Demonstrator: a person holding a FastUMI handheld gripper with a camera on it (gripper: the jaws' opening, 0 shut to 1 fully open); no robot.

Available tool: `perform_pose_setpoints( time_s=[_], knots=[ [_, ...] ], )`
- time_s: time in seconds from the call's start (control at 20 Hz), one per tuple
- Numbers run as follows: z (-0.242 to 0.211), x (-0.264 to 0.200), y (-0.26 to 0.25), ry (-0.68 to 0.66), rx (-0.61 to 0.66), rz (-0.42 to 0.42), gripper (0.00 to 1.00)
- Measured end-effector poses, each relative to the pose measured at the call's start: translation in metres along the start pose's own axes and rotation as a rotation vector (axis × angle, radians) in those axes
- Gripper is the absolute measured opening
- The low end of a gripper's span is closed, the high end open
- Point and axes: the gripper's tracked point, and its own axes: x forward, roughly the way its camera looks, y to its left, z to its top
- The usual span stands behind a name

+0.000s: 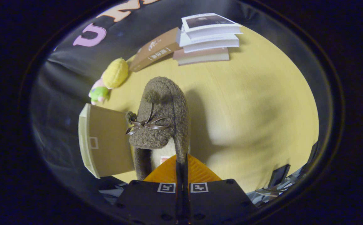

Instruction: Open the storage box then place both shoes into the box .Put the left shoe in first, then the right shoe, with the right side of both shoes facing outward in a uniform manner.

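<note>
While lifted over the tabletop (247,109): shoe (162,115), fuzzy, brown, bow on top, toe pointing far, heel rim pinched between fingers of gripper (181,165), which are pressed nearly together on it. Left of shoe, just beside it: box (106,140), tan cardboard, pale rim toward left, small square mark on side. Far left, at tabletop edge: plush toy (111,79), yellow, green and pink. Far centre: brown book (156,50) leaning against stack of books (208,37), pale covers, lying flat. Shadow of shoe on tabletop, right of shoe.
</note>
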Motion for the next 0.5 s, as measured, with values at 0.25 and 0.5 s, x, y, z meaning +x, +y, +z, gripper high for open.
perform_pose_setpoints(
  time_s=[0.25,0.5],
  knots=[
    [0.018,-0.044,0.096,-0.061,-0.046,0.173,0.03],
    [-0.009,-0.059,0.204,-0.014,-0.103,0.352,0.03]
  ],
)
